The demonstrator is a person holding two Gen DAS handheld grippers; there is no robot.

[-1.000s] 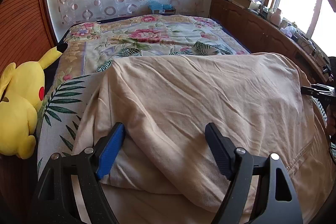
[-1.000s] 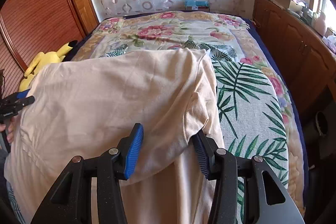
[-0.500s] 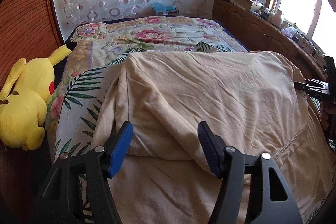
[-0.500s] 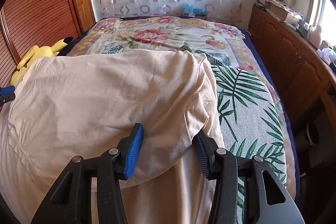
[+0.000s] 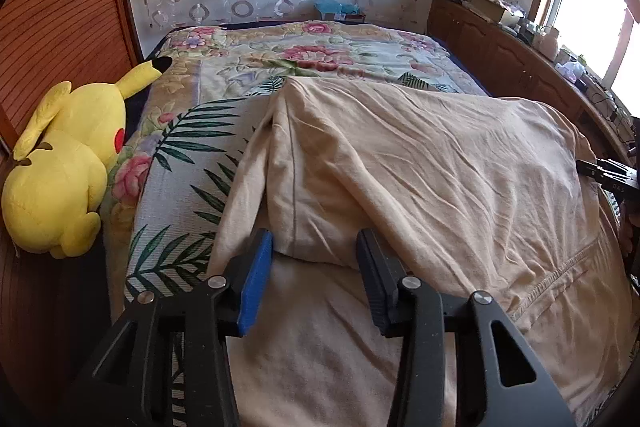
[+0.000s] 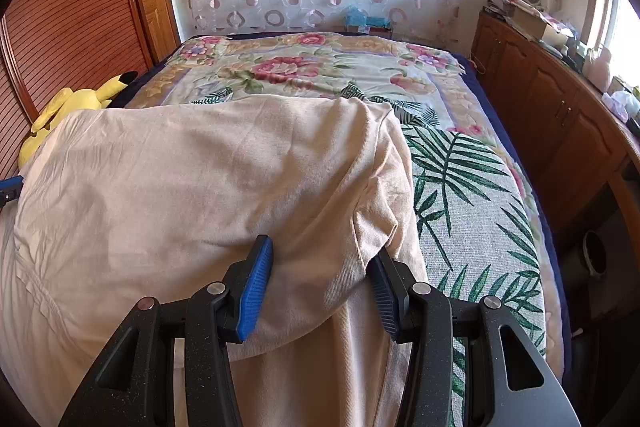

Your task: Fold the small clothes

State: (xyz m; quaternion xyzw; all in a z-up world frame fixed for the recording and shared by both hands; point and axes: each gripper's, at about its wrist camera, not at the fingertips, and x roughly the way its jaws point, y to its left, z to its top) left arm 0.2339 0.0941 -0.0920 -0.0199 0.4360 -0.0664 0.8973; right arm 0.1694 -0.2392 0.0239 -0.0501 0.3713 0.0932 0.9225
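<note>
Now your left tongs [image 5: 314,267] are closing on the folded corner of the beige garment [image 5: 420,163], which sits between the jaws but is not yet pinched. Your right tongs [image 6: 320,275] grip the other corner, with cloth bunched between the pads. The garment lies on the flowered bedspread [image 6: 460,187], one half folded over. I judge one fold is made; more remain.
</note>
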